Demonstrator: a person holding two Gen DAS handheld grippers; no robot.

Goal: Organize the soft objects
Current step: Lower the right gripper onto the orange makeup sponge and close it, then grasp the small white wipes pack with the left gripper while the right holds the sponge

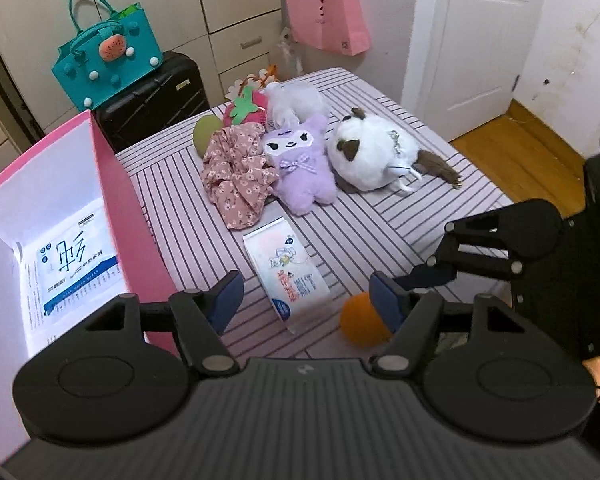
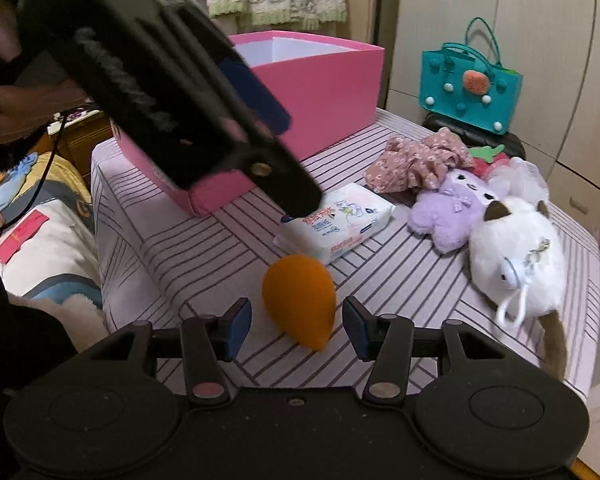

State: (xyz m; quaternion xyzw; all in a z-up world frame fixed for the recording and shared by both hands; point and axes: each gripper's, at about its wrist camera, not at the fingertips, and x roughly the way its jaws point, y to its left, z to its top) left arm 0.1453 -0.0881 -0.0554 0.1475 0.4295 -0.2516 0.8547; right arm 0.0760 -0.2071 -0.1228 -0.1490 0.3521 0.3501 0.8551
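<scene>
An orange teardrop sponge (image 2: 300, 300) lies on the striped bed between the pads of my right gripper (image 2: 298, 328), which is open with small gaps on both sides. My left gripper (image 1: 308, 300) is open over a white tissue pack (image 1: 288, 276), its fingers either side without pressing. From the right wrist view, one left finger (image 2: 296, 192) reaches the pack's near end (image 2: 340, 220). The pink box (image 1: 112, 184) stands left and holds a blue-white pack (image 1: 76, 272). Behind lie a floral scrunchie (image 1: 236, 176), purple plush (image 1: 300, 164) and white cat plush (image 1: 372, 152).
A strawberry plush (image 1: 248, 110), white mesh puff (image 1: 296, 100) and green sponge (image 1: 206, 132) sit at the bed's far end. A teal bag (image 1: 108, 64) rests on a black suitcase (image 1: 156, 100). A pink paper bag (image 1: 328, 12) hangs by the door. A person's hand (image 2: 4, 40) is upper left.
</scene>
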